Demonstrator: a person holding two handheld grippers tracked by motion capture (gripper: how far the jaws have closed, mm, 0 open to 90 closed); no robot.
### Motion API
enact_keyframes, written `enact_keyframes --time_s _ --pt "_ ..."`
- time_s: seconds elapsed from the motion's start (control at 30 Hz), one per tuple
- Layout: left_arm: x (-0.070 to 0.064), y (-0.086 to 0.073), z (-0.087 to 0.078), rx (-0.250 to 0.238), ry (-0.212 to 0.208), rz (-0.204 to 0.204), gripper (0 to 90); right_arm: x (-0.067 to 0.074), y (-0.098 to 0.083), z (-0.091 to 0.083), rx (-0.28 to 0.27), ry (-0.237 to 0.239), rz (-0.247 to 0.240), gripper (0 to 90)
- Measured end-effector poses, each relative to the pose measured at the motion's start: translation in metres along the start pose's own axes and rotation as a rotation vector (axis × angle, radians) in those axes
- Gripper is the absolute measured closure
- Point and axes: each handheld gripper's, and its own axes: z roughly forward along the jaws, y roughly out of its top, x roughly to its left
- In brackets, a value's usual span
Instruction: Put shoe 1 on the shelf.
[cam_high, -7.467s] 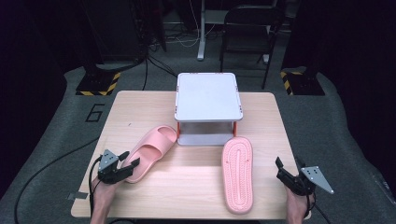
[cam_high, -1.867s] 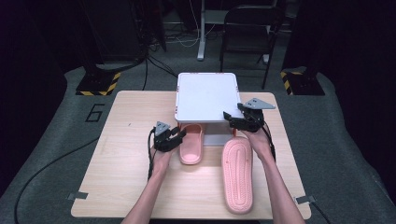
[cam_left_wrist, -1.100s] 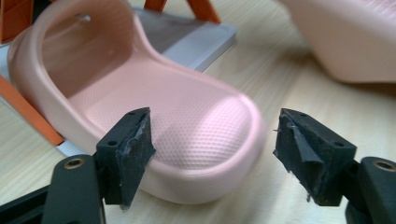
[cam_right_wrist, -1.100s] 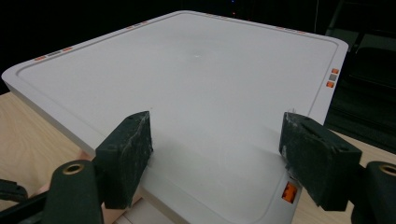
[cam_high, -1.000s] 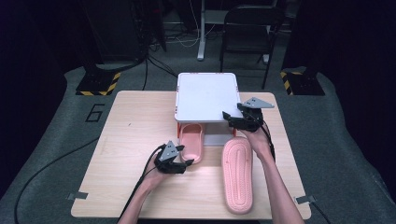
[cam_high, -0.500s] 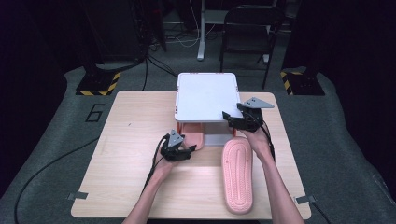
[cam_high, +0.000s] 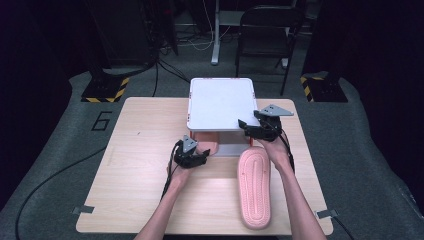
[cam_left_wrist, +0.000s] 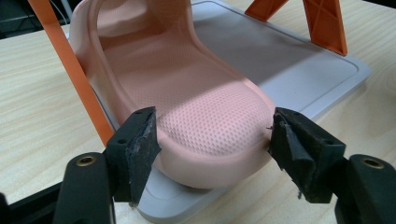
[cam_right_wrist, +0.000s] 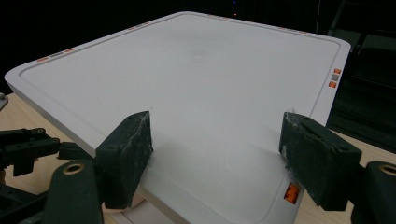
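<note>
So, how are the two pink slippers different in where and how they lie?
The slipper on the rack lies on the grey lower shelf, under the white top shelf, mostly hidden from above; the other slipper lies in the open on the wooden table. The first lies sole down, its textured footbed up; the second lies sole up. The left gripper's open jaws flank the first one's heel; no jaws are around the second. Both are pink.

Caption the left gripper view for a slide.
Open left claw flanks the heel of a pink slipper lying on the rack's lower shelf.
</note>
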Motion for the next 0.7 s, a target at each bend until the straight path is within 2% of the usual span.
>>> enact_keyframes --time_s 0.1,0.2,0.23,0.27,0.43,0.53,0.63,0.7 --pt "0.000 -0.002 -0.010 -0.023 -0.027 -0.023 31.6 0.000 0.000 -0.001 -0.003 0.009 0.007 24.6" --pt "0.003 -0.003 -0.025 -0.071 -0.044 -0.082 28.9 -0.001 0.000 -0.001 -0.008 0.018 0.009 22.4" --pt "0.005 -0.003 -0.032 -0.078 -0.072 -0.102 28.1 -0.001 0.000 -0.001 -0.017 0.016 0.009 21.6" --pt "0.005 -0.004 -0.038 -0.109 -0.085 -0.122 27.1 0.000 0.000 -0.003 -0.016 0.006 0.011 20.3" --pt "0.016 -0.010 -0.074 -0.138 -0.137 -0.101 22.0 0.005 -0.002 -0.021 -0.046 -0.024 0.005 15.6" --pt "0.025 -0.019 -0.094 -0.145 -0.122 -0.093 19.9 0.007 -0.006 -0.037 -0.067 -0.045 -0.017 15.5" --pt "0.037 -0.031 -0.113 -0.147 -0.062 -0.081 19.4 0.009 -0.015 -0.055 -0.091 -0.075 -0.039 16.1" --pt "0.044 -0.039 -0.124 -0.155 -0.030 -0.103 19.4 0.011 -0.024 -0.066 -0.096 -0.098 -0.030 16.1"
